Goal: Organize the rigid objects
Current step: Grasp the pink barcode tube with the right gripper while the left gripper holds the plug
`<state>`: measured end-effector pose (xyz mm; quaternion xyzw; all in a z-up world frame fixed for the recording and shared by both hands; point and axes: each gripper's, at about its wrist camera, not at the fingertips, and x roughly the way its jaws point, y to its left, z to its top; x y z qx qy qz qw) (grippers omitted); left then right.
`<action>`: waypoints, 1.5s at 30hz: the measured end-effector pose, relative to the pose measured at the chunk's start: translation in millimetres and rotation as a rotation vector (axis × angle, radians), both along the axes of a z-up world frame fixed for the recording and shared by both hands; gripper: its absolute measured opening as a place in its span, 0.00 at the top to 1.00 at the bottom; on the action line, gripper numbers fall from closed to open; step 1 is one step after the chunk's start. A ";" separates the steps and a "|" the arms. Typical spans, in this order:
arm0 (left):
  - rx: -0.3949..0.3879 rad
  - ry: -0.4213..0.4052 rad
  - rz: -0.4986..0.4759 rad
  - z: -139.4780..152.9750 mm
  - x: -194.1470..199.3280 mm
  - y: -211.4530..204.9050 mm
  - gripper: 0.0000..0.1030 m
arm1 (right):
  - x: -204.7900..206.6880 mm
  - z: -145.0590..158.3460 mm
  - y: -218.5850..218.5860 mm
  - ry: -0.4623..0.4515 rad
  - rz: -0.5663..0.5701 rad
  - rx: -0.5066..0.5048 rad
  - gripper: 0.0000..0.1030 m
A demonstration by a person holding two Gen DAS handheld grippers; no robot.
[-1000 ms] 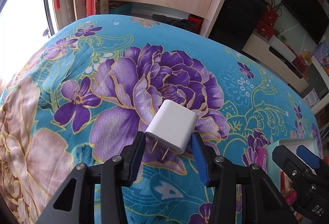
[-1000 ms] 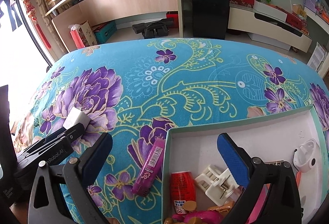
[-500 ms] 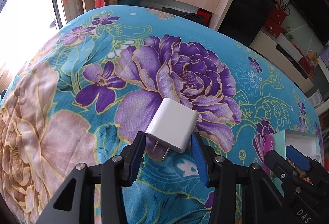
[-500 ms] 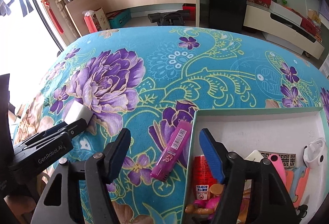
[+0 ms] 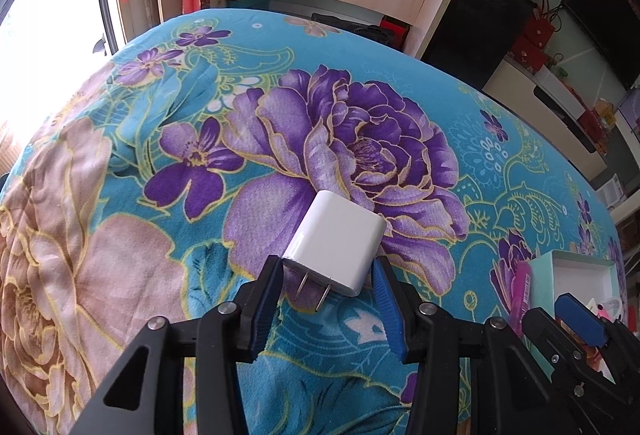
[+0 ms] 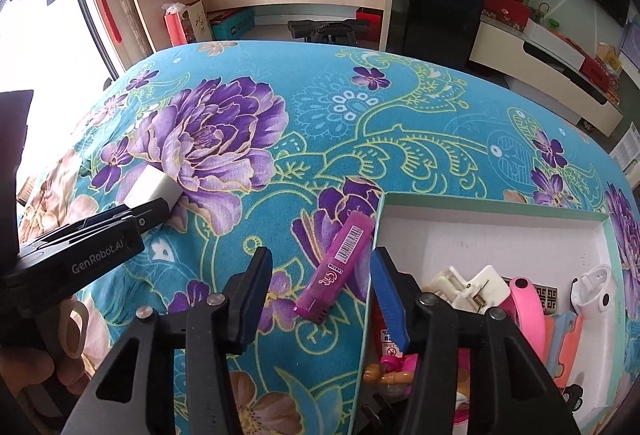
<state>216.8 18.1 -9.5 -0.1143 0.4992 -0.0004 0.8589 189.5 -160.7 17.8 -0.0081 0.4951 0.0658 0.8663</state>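
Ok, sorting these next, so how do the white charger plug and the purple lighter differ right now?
The white charger plug is blocky and sits gripped between the left tool pads; the purple lighter is long, slim and barcoded, lying loose between the closing right tool pads, beside the box wall. Both remain outside the box on the floral cloth.

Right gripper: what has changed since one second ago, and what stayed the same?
The right gripper shifted from over the box to the purple lighter; its jaws are closing around it, not yet touching. The left gripper still holds the white charger; the lighter has not moved.
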 end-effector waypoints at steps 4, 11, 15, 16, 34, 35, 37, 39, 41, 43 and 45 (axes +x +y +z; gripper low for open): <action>0.003 0.001 -0.002 -0.1 0.0 -0.3 0.52 | 0.3 -4.0 8.5 0.014 0.025 -0.021 0.53; 0.000 0.002 -0.003 -0.2 0.4 0.2 0.52 | 3.2 -17.6 10.8 0.058 0.020 -0.052 0.53; -0.004 0.002 -0.002 -0.5 0.0 0.5 0.52 | 3.4 -20.6 16.3 0.062 0.035 -0.068 0.53; -0.004 0.002 -0.002 -0.5 0.0 0.6 0.52 | 4.0 -21.6 18.1 0.063 0.039 -0.073 0.53; -0.017 0.006 -0.005 -1.9 0.0 2.0 0.52 | 8.9 -31.8 18.5 0.104 -0.026 -0.070 0.57; -0.018 0.009 -0.005 -2.6 0.2 2.1 0.52 | 10.2 -31.5 18.0 0.097 -0.036 -0.070 0.58; -0.014 0.019 -0.007 -5.5 0.8 2.0 0.51 | 12.5 -31.8 17.3 0.080 -0.043 -0.067 0.61; -0.005 0.017 -0.011 -5.6 0.7 0.4 0.51 | 15.4 -33.1 17.1 0.073 -0.044 -0.052 0.63; -0.006 0.011 -0.011 -6.0 1.5 0.5 0.51 | 18.3 -34.0 16.5 0.063 -0.050 -0.044 0.63; -0.007 0.004 -0.011 -6.4 2.6 1.1 0.51 | 21.4 -34.0 15.2 0.059 -0.060 -0.034 0.65; -0.003 -0.003 -0.012 -6.5 4.0 0.5 0.51 | 24.8 -34.6 14.5 0.049 -0.066 -0.024 0.65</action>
